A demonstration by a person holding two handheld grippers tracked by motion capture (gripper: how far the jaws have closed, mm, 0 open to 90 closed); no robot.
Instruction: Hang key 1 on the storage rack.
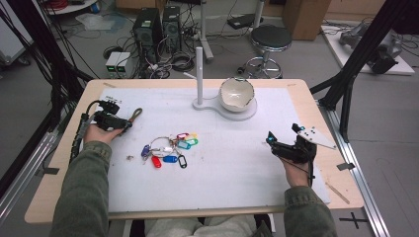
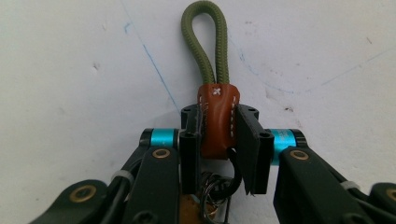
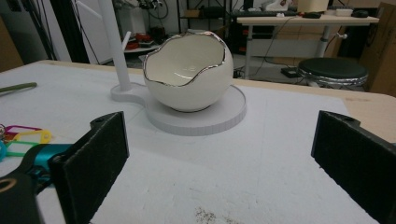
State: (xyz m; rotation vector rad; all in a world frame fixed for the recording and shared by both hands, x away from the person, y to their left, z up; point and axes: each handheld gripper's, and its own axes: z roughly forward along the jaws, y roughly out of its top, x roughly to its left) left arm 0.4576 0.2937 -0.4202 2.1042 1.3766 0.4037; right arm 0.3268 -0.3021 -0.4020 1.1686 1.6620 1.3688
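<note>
Wooden counter (image 1: 316, 106) covered by white mat (image 1: 237, 163); on mat: white stand with post (image 1: 199, 74) and round base holding egg-shaped bowl (image 1: 236, 94), bunch of coloured key tags (image 1: 170, 148) mid-left, olive cord strap (image 1: 137, 114) far left

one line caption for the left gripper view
Left hand-held gripper clamps the brown leather tab of a green cord loop.

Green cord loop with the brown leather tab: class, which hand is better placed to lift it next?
Left. Its tongs already clamp the brown leather tab of the green cord loop; the right tongs stand open and empty, far across the table.
</note>
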